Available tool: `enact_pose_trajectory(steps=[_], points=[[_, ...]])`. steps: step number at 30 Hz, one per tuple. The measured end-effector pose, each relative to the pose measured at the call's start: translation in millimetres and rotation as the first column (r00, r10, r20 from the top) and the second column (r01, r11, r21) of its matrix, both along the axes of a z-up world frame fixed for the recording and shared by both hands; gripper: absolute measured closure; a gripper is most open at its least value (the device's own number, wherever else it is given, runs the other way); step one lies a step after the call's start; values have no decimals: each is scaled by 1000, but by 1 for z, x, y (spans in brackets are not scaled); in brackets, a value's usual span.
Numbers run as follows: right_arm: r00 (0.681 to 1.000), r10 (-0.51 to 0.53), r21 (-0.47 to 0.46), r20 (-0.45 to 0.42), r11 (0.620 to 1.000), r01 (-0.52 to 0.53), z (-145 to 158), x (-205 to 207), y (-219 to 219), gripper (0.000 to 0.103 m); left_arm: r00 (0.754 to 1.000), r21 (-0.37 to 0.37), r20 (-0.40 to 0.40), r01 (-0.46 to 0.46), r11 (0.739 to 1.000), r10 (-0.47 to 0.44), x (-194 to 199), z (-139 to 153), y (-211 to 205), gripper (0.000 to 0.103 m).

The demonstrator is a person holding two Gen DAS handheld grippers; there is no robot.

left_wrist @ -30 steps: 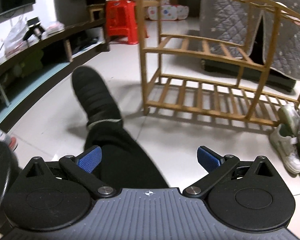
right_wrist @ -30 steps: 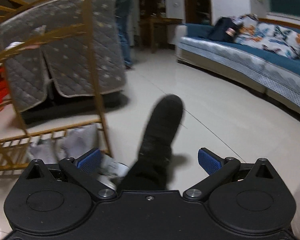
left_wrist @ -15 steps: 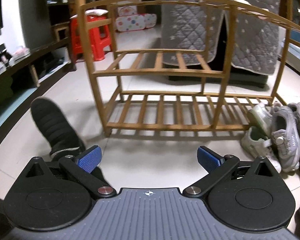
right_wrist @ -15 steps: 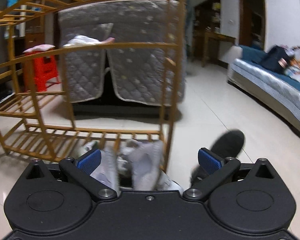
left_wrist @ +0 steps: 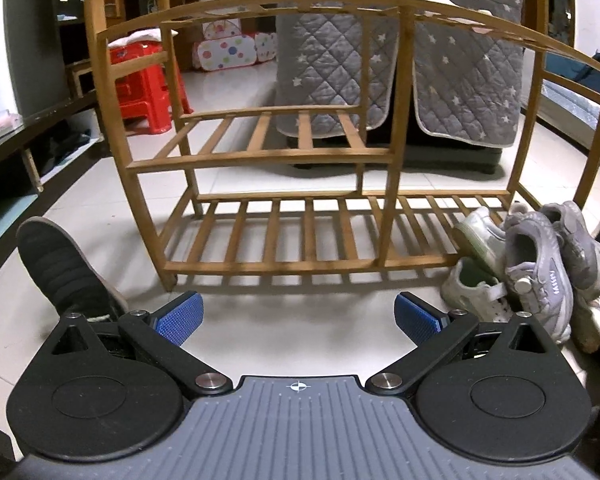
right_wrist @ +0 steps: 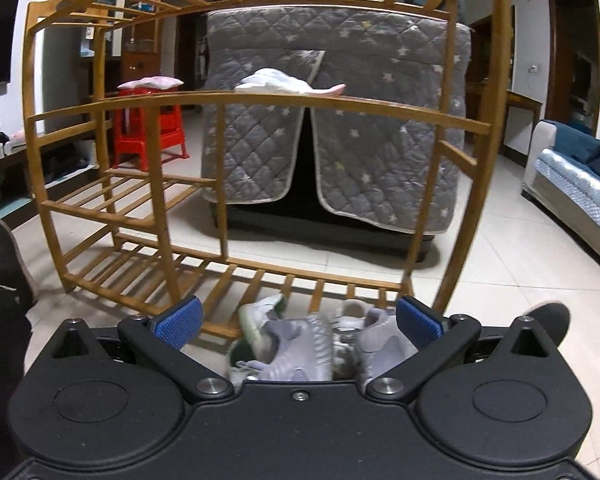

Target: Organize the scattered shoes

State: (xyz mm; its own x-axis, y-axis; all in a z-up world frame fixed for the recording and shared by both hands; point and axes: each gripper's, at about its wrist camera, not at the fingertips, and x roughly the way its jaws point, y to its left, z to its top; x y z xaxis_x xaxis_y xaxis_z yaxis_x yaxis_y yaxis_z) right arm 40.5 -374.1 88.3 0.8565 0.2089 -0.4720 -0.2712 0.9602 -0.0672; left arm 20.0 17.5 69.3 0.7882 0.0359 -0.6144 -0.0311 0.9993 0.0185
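The sneakers (left_wrist: pixel 540 264) are lying heaped on the floor at the bamboo shoe rack's (left_wrist: pixel 284 240) right end. Both the left claw (left_wrist: pixel 298 318) and right claw (right_wrist: pixel 298 320) are hanging wide, empty. The right should probably straddle one grey sneaker (right_wrist: pixel 296 352) squarely, avoiding its neighbours.

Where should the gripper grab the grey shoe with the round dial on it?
Probably the rim of its opening near the heel. In the left wrist view the grey shoe leans on the pile with its opening facing up, clear of the white shoe beside it. Coming from above, one finger could slip inside and one outside. The right gripper, open, is nearest.
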Motion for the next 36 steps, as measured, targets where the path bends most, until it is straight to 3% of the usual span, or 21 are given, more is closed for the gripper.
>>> enact_pose_trajectory(steps=[13,36], points=[[998,54,73,-33,996,-51,-12,1,23,0,1000,-47,-31,-5,999,4,1,-11,1,0],[992,107,122,-67,988,-99,-25,1,43,0,1000,-59,4,15,998,-14,6,-4,-13,0]])
